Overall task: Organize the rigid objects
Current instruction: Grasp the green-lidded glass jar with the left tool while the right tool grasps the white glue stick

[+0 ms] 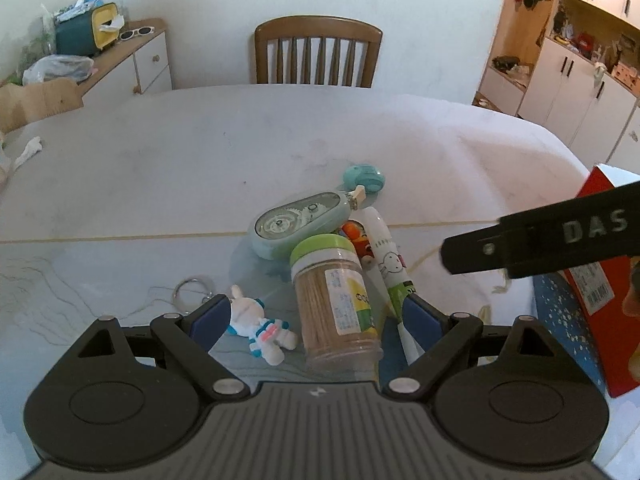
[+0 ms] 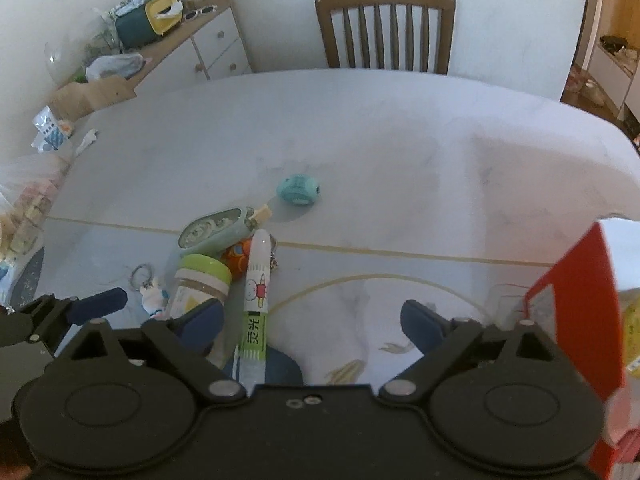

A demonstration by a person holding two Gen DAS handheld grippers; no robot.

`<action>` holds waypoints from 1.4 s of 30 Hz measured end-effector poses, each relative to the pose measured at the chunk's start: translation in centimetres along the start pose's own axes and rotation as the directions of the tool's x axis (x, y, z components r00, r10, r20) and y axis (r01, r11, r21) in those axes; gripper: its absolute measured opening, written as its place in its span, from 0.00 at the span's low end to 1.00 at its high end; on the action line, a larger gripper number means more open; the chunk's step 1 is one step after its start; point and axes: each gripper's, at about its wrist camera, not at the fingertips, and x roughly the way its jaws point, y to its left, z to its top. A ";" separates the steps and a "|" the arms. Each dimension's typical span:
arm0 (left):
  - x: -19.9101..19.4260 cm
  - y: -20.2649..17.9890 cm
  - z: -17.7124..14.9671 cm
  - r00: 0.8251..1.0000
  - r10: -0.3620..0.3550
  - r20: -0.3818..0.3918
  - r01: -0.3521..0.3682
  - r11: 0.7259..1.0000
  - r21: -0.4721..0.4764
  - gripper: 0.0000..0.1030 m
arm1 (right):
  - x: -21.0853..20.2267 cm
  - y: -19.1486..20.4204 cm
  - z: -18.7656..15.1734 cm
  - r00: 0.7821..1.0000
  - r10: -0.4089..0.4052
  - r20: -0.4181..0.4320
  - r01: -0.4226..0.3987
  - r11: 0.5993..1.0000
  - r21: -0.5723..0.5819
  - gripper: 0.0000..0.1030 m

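White marbled table (image 1: pixel 200 168) carries a small cluster. Toothpick jar (image 1: pixel 336 296), green-lidded, lies on its side, packed with toothpicks. Touching it: mint correction-tape case (image 1: pixel 298 222), white tube (image 1: pixel 386 260), astronaut keychain (image 1: pixel 260 326). Teal sharpener (image 2: pixel 298 189) sits apart. Red box (image 2: pixel 576 300) stands at right; contents not visible. Left gripper (image 1: pixel 316 316) fingers apart, straddling the jar without contact. Right gripper (image 2: pixel 316 320) fingers apart, gripping nothing.

1. Toothpick jar (image 1: pixel 334 296), green lid, lies on its side on the table.
2. Mint tape dispenser (image 1: pixel 298 224) touches the jar's lid end.
3. White glue stick (image 1: pixel 388 264) lies just beside the jar.
4. Astronaut keychain (image 1: pixel 260 326) lies near the jar's other side.
5. Teal round gadget (image 1: pixel 364 178) sits beyond the dispenser.
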 end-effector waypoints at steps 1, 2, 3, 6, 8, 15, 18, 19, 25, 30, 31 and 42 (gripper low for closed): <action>0.2 0.1 0.0 1.000 -0.001 -0.001 0.001 1.000 -0.009 0.90 | 0.3 0.1 0.1 1.000 0.003 -0.007 -0.003 1.000 0.002 0.89; 0.4 0.2 0.1 1.000 -0.004 -0.002 0.004 1.000 -0.018 0.90 | 0.6 0.2 0.2 1.000 0.009 -0.013 -0.009 1.000 0.003 0.87; 0.6 0.2 0.2 1.000 -0.007 -0.001 0.007 1.000 -0.021 0.90 | 1.1 0.4 0.4 1.000 0.013 -0.020 -0.013 1.000 0.002 0.85; 0.9 0.2 0.2 1.000 -0.001 0.007 0.001 1.000 -0.013 0.90 | 2.1 0.9 0.7 0.999 0.022 -0.036 -0.022 1.000 -0.004 0.79; 1.1 0.2 0.2 1.000 0.001 0.008 0.000 1.000 -0.014 0.90 | 2.7 1.2 0.8 0.998 0.028 -0.049 -0.028 1.000 -0.005 0.74; 1.7 0.3 0.2 1.000 -0.005 0.022 0.005 1.000 -0.024 0.82 | 4.6 1.5 1.3 0.996 0.041 -0.083 -0.041 0.999 0.000 0.57; 1.6 0.2 0.3 0.999 -0.002 0.037 0.002 1.000 -0.011 0.72 | 5.3 1.7 1.3 0.994 0.046 -0.099 -0.046 0.999 -0.001 0.51; 1.7 0.2 0.4 0.999 -0.001 0.039 0.001 1.000 -0.010 0.67 | 5.4 1.8 1.3 0.993 0.048 -0.103 -0.049 0.999 -0.001 0.49; 2.4 0.2 0.1 1.000 -0.029 0.007 0.029 0.999 -0.021 0.50 | 6.0 2.5 1.4 0.993 0.049 -0.109 -0.052 0.998 -0.019 0.43; 2.6 0.2 -0.3 0.999 -0.034 -0.002 0.034 0.999 -0.032 0.46 | 6.1 2.9 1.6 0.994 0.034 -0.106 -0.038 0.998 -0.040 0.30; 2.6 0.2 -0.3 0.999 -0.034 -0.003 0.034 0.999 -0.034 0.46 | 6.2 3.1 1.7 0.994 0.025 -0.105 -0.030 0.998 -0.048 0.29; 2.4 0.5 -0.3 0.999 -0.047 -0.028 0.046 0.998 -0.042 0.43 | 5.0 3.2 0.8 0.996 -0.006 -0.092 0.000 0.998 -0.067 0.16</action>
